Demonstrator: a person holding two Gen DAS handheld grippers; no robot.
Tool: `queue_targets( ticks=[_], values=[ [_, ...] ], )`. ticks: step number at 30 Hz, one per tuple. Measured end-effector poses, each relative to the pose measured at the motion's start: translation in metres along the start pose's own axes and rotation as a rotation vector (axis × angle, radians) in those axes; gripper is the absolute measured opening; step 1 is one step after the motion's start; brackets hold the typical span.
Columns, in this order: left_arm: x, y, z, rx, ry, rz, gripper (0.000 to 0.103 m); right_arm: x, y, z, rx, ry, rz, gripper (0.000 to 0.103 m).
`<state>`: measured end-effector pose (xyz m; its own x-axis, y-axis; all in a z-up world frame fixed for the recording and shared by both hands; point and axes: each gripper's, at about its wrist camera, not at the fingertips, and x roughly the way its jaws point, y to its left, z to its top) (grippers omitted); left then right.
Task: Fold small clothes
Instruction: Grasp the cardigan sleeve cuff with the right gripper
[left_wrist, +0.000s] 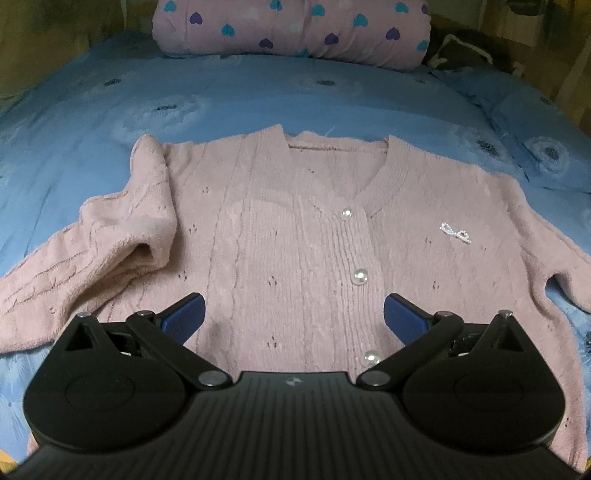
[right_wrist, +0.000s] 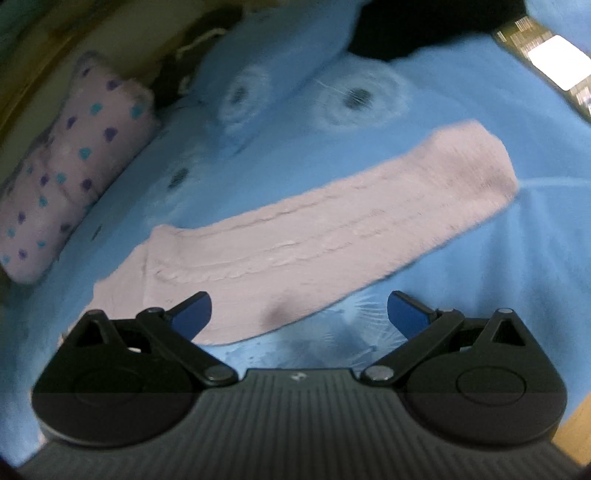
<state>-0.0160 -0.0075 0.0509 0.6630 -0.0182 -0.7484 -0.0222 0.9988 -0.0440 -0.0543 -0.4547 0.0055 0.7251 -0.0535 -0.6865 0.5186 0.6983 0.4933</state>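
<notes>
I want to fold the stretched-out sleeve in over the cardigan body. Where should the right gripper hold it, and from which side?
Probably the cuff end of the sleeve: it lies flat and straight on the blue bedsheet, its free edge clear. Bring the open right gripper in from beyond the cuff, along the sleeve.

Home bedroom: blue floral bedsheet, heart-print pillow.

Each claw, left and right, has a ribbed black body, silver pivot screws and blue-padded fingers.
</notes>
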Motion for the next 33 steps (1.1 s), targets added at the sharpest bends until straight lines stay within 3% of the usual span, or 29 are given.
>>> queue_targets(
  ticks=[3,13,21,24,26,30,32,33],
  values=[
    [0.004,-0.002,-0.002,0.004,0.012,0.007,0.103,0.007,-0.011,0.004,0.039,-0.002,0.026,0.103],
    [0.021,-0.006,-0.012,0.009,0.056,0.026,0.103,0.032,-0.013,0.013,-0.014,-0.098,0.068,0.103],
    [0.032,-0.013,-0.019,0.052,0.020,0.051,0.103,0.037,-0.020,0.016,0.007,-0.128,0.130,0.103],
    [0.035,-0.012,-0.021,0.053,0.007,0.043,0.103,0.035,-0.019,0.017,0.013,-0.138,0.124,0.094],
    [0.036,-0.012,-0.022,0.053,0.000,0.042,0.103,0.033,-0.018,0.018,0.016,-0.145,0.115,0.080],
    [0.039,-0.012,-0.022,0.054,-0.007,0.046,0.103,0.033,-0.016,0.019,0.001,-0.149,0.102,0.067],
    [0.039,-0.012,-0.022,0.057,-0.007,0.045,0.103,0.032,-0.014,0.020,-0.014,-0.150,0.101,0.046],
    [0.039,-0.011,-0.022,0.057,-0.007,0.043,0.103,0.031,-0.014,0.021,-0.018,-0.146,0.106,0.041]
  ],
)
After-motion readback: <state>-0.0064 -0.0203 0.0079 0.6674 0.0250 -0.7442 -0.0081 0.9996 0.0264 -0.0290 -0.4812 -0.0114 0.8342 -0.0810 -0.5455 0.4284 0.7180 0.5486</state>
